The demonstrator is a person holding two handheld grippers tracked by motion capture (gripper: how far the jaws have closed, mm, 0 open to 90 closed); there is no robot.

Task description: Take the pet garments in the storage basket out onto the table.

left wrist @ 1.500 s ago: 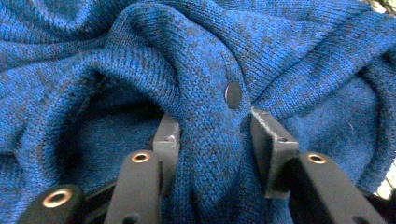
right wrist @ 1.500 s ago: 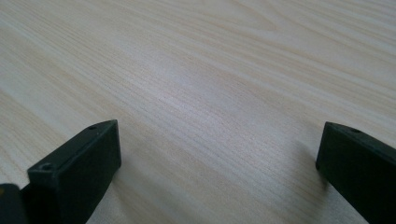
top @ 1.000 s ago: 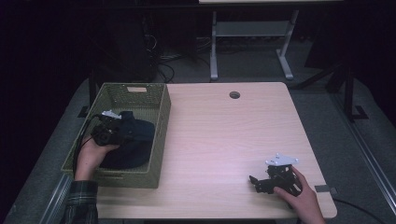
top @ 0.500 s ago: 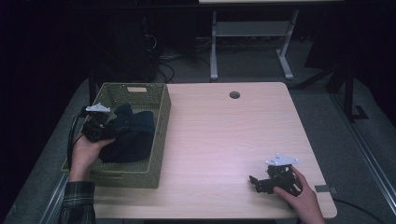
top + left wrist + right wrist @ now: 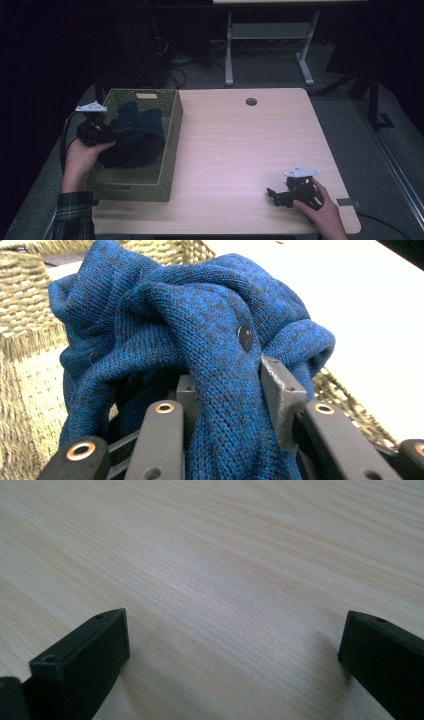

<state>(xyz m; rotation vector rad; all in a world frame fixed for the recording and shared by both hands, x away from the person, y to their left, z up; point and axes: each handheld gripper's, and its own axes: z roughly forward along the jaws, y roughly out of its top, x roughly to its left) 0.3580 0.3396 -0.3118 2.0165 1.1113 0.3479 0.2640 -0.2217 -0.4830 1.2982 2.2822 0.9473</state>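
While I watch the left gripper view, my left gripper [image 5: 227,410] has its jaws pinching a thick fold of the blue knit sweater [image 5: 190,325]. The fold runs up between the two jaws, approx. in the middle, and the rest of the sweater bunches above and beyond the tips, w/ one dark button [image 5: 245,336] just over the right-side jaw. The jaws are not pressed together fully, bc the cloth fills the gap, and both pads sit against the knit.

From the high view, the left gripper [image 5: 107,134] is at the left rim of the woven basket [image 5: 172,145], pointing inward, and the sweater [image 5: 137,137] is a dark heap inside the basket, raised at the side where the jaws hold it. The lower part of it rests on the basket floor, I think, but I cannot tell exactly. The basket stands on the left end of the tabletop [image 5: 240,145].

My right gripper [image 5: 275,196] lies low on the tabletop near the front right corner, well apart from the basket. Its jaws are spread wide w/ bare wood [image 5: 225,580] between them.
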